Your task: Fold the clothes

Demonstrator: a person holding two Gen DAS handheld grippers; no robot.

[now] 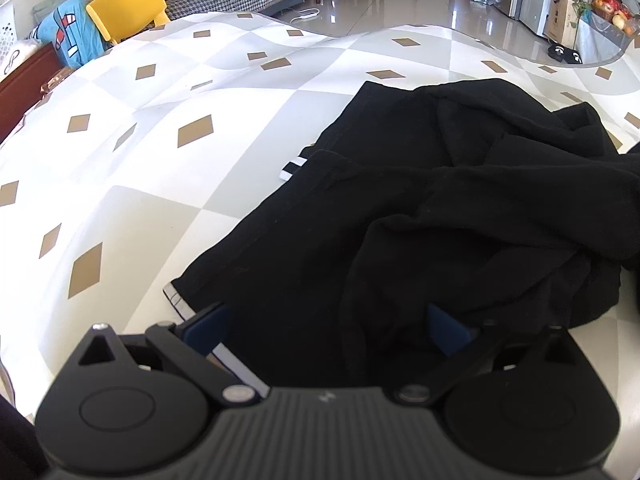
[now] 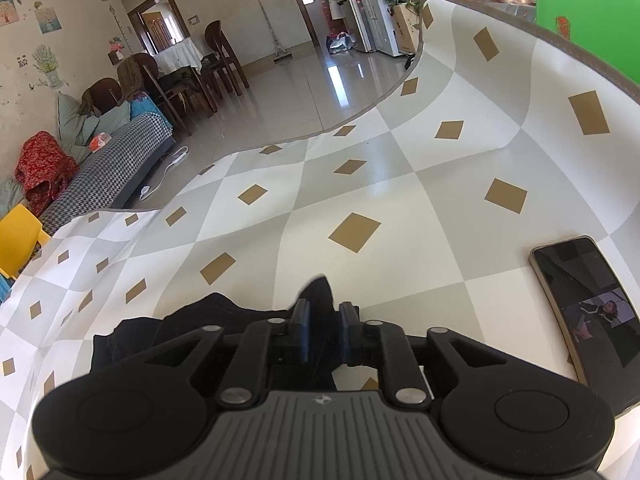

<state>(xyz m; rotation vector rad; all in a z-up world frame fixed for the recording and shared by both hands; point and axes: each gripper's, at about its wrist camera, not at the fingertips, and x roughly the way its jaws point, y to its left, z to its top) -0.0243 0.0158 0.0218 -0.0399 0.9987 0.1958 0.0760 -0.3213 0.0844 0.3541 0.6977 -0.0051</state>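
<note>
A checked cloth covers the desk (image 2: 360, 184). The right gripper (image 2: 324, 334) pinches a black garment (image 1: 420, 208) corner; the left gripper (image 1: 328, 332) gapes over it. Lift evenly, keeping the hem taut.

Both my feeds are bright with daylight. The glossy floor (image 1: 360, 4) throws white glare streaks at the top of the left wrist view, and the checked tablecloth (image 1: 120, 168) blows out toward white at left. The black garment (image 1: 440, 208) loses fold detail in shadow. Fisheye bending curves the tablecloth's edge, corners vignette dark, and the cloth tip at right looks slightly blurred.
</note>
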